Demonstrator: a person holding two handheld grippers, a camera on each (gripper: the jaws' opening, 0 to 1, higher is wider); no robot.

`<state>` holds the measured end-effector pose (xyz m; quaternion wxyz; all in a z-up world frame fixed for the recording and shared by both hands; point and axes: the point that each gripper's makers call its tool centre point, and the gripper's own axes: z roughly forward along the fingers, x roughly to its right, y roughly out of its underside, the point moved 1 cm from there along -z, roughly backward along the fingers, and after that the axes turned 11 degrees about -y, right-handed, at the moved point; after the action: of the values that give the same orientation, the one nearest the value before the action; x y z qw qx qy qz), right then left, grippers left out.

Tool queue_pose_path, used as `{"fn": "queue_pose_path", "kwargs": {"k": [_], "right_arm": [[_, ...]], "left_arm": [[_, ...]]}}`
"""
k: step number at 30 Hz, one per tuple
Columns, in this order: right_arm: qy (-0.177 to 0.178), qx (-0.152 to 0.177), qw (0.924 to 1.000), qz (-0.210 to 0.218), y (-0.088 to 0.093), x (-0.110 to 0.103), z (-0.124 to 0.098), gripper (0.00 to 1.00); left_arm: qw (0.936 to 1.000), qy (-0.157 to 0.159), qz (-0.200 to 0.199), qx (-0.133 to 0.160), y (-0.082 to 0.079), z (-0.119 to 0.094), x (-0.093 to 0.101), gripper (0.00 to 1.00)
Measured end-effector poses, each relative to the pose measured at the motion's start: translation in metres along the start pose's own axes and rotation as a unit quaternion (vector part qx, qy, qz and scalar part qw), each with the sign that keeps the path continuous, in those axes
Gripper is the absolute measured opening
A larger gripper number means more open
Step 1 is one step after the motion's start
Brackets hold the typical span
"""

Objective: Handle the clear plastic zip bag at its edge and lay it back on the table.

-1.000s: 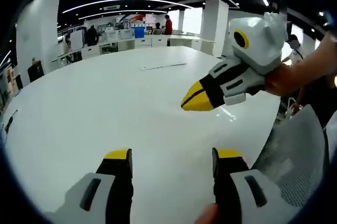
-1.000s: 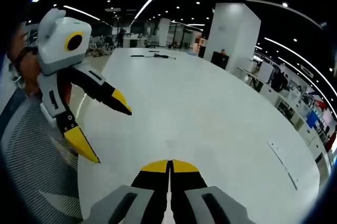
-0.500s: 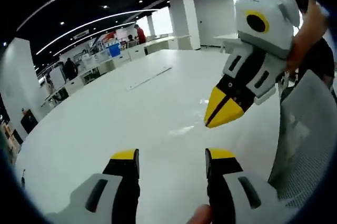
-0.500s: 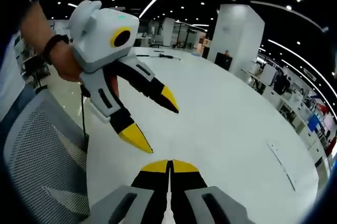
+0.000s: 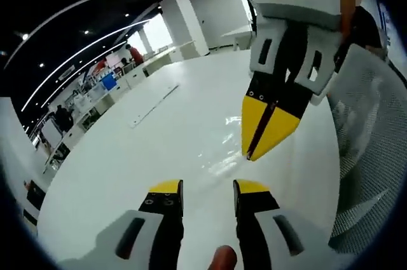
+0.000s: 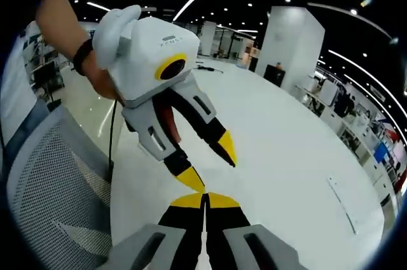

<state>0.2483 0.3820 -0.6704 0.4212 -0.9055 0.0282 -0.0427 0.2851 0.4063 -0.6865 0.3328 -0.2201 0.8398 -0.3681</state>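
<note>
Gloss and faint wrinkles on the white surface [image 5: 114, 175] were all we could make out of the clear zip bag [image 5: 219, 159]. In the left gripper view, we saw that shiny patch lying flat just beyond the tips of the left tongs [image 5: 208, 187], and we could not trace its edges. The left tongs were spread, with a clear gap between their yellow-tipped jaws and nothing between them. In the right gripper view we saw them again from the side, jaws apart and angled down toward the surface.

The right tongs [image 6: 205, 201] were pressed together, yellow pads meeting along a thin dark line, and we saw nothing pinched in them. In the left gripper view they hung point-down above the glossy patch, though we could not tell whether the tips touched it.

A hand [image 6: 105, 82] with a dark wristband [image 6: 81, 57] gripped the left tongs' white body. A grey mesh chair [image 6: 51, 181] stood at the surface's near edge. A thin pale strip [image 5: 151, 101] lay well away across the surface, and a white pillar [image 6: 289, 41] rose beyond.
</note>
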Motion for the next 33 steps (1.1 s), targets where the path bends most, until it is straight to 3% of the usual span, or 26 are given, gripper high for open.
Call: {"fn": "queue_pose_path", "kwargs": {"k": [10,16,23,30,33], "right_arm": [[-0.001,-0.002,1.0000,0.000,0.003,0.000,-0.001,0.00],[0.003,-0.002,1.0000,0.003,0.004,-0.002,-0.003,0.00],[0.020,-0.005,0.9998,-0.003,0.003,0.002,-0.006,0.00],[0.039,-0.019,0.9984,-0.036,-0.004,0.006,-0.006,0.12],[0.040,-0.028,0.9971,-0.058,-0.008,0.011,-0.003,0.12]], "left_arm": [[1.0000,0.008,0.000,0.004,0.002,0.000,-0.002,0.02],[0.9997,0.021,-0.008,0.000,0.004,-0.002,0.004,0.00],[0.9998,0.016,0.004,-0.006,0.002,-0.004,0.007,0.00],[0.9998,0.009,0.018,-0.008,-0.007,-0.001,0.008,0.00],[0.9994,0.013,0.027,-0.014,-0.004,0.000,0.012,0.00]]}}
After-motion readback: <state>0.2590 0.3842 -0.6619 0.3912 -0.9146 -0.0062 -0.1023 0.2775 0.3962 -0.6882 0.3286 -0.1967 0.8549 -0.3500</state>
